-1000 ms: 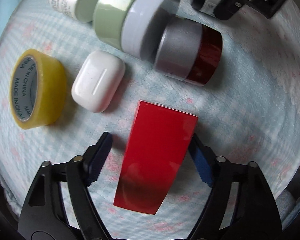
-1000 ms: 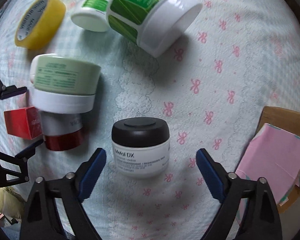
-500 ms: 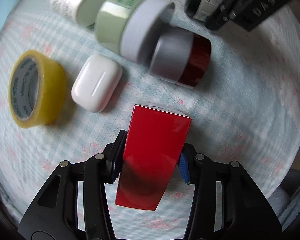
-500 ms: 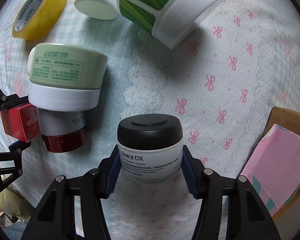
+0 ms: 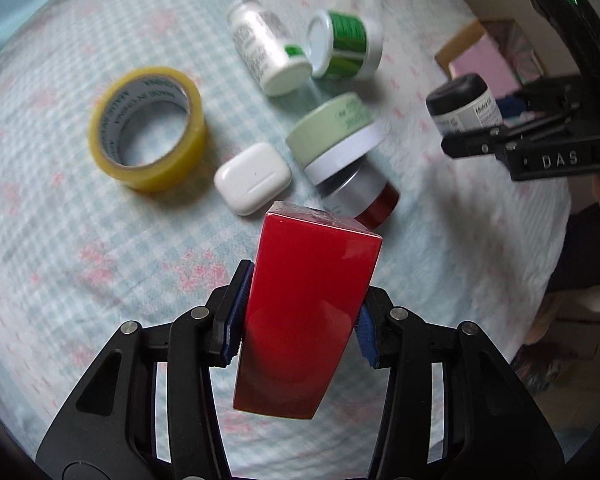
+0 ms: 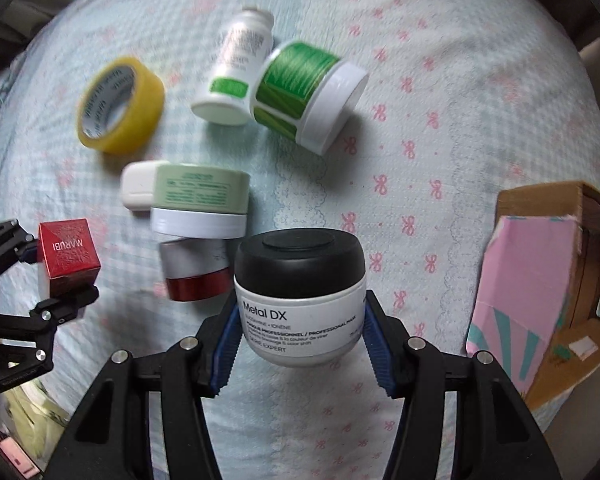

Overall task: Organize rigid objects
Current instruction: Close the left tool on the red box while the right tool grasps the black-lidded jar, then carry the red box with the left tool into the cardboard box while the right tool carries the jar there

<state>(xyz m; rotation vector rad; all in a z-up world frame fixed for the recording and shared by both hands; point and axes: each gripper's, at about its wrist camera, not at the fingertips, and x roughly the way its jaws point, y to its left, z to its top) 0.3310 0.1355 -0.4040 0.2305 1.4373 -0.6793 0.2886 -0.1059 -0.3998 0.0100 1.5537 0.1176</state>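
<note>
My left gripper [image 5: 300, 320] is shut on a red box [image 5: 308, 304] and holds it above the cloth; the box also shows at the left of the right wrist view [image 6: 66, 254]. My right gripper [image 6: 298, 332] is shut on a white jar with a black lid [image 6: 300, 296], also lifted; it shows at the right of the left wrist view [image 5: 462, 104]. On the cloth lie a yellow tape roll [image 5: 146, 122], a white earbud case [image 5: 252, 178], a pale green jar [image 5: 332, 134] leaning on a silver and red jar [image 5: 360, 194], a white bottle [image 5: 264, 54] and a green-labelled jar [image 5: 344, 46].
A cardboard box with pink lining [image 6: 548, 280] stands at the right edge of the cloth-covered surface [image 6: 440, 120]. The same box shows far right in the left wrist view [image 5: 484, 60].
Both grippers closed on their objects, the left on the red box and the right on the black-lidded jar, and lifted them off the cloth.
</note>
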